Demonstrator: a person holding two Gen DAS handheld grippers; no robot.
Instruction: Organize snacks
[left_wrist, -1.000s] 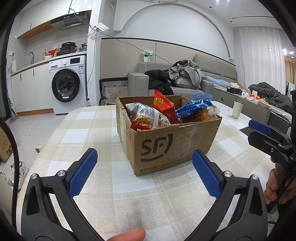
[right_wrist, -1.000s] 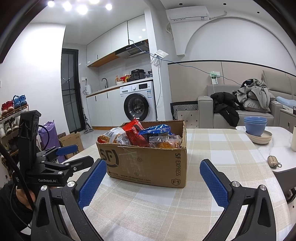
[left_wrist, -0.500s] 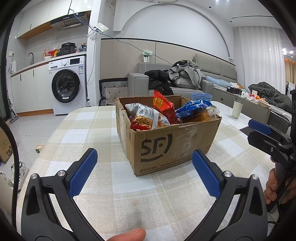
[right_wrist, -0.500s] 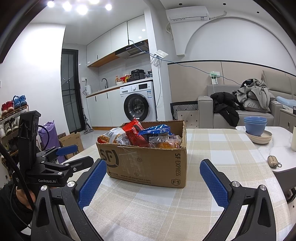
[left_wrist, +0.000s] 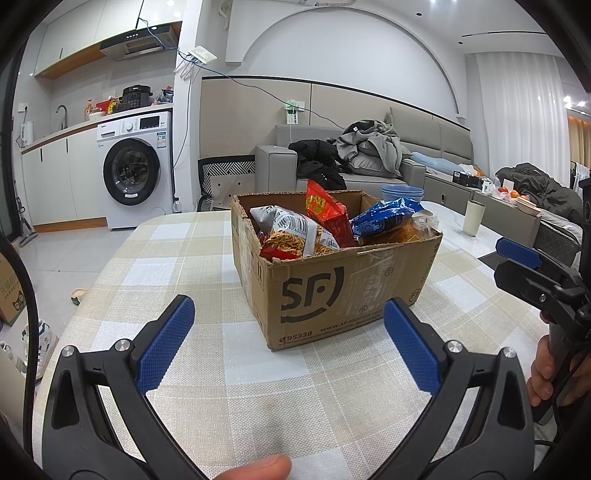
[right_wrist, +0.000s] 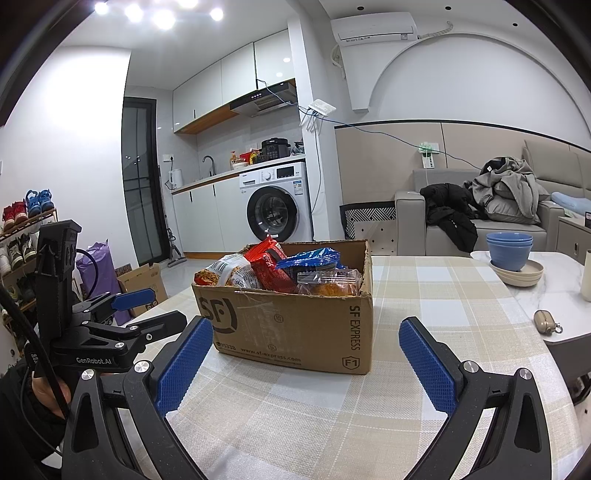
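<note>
Worktop: a table under a beige, white and pale grey checked cloth; its far right end shows bare white marble.
Cardboard box: stands open-topped near the middle of the worktop, printed "SF" on one face and "SF EXPRESS" on another, with both grippers on its near side.
Snacks: all lie inside the box, poking above its rim. A grey-and-white noodle snack bag leans at the left, a red packet stands upright in the middle, a blue packet lies tilted to the right, and a clear packet of orange snacks rests against the wall nearest the right wrist camera.
Left gripper: released, its blue-padded fingers spread wide and holding nothing, hanging above the cloth just short of the box.
Right gripper: likewise released and empty, fingers wide apart, just in front of the box's corner.
Hands: a fingertip shows at the bottom edge of the left wrist view; a hand grips the handle of the right gripper at that view's right edge.
Beyond the box: stacked blue bowls on a cream plate, a small tan pouch on the marble, and a pale cup.
Room: a washing machine and a sofa heaped with clothes.
</note>
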